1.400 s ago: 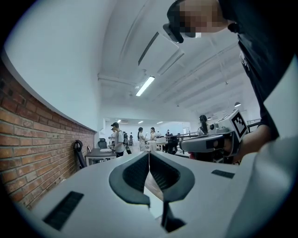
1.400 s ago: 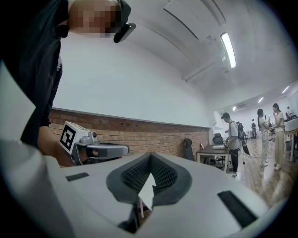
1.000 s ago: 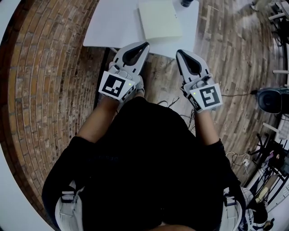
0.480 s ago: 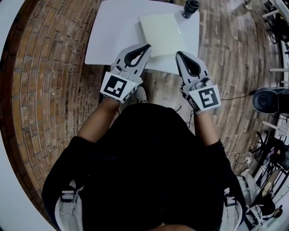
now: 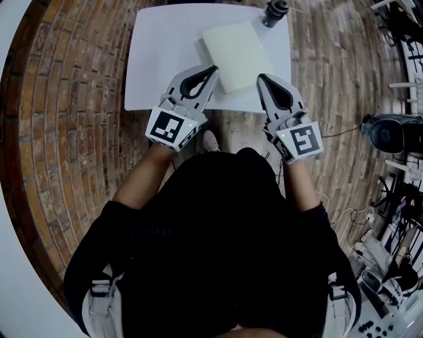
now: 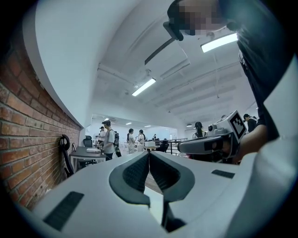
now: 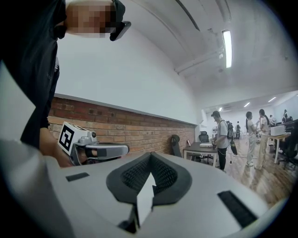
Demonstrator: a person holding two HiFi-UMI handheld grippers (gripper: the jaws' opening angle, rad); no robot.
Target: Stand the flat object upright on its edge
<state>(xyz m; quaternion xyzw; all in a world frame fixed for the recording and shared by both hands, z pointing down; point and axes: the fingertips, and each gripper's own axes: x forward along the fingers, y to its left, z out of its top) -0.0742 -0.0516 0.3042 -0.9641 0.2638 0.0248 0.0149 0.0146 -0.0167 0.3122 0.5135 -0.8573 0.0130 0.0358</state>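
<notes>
Both pairs of jaws are pressing together and pinching nothing: left gripper [image 5: 213, 67], right gripper [image 5: 260, 76]. Their tips are flanking the near end of the pale slab [image 5: 235, 45], which is lying flat on the white desk [image 5: 162, 59]; we cannot tell whether they touch it. A dark cylinder [image 5: 274, 10] is standing at the far corner. Compared with a second ago, both grippers are reaching further over the desk edge. In both gripper views, the gripper bodies are hiding the slab.

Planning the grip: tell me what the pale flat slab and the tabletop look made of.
The pale flat slab is cream and matte with rounded corners. It looks like foam or plastic board, but I cannot tell which. The tabletop is a smooth, even white, probably laminate or painted board.
</notes>
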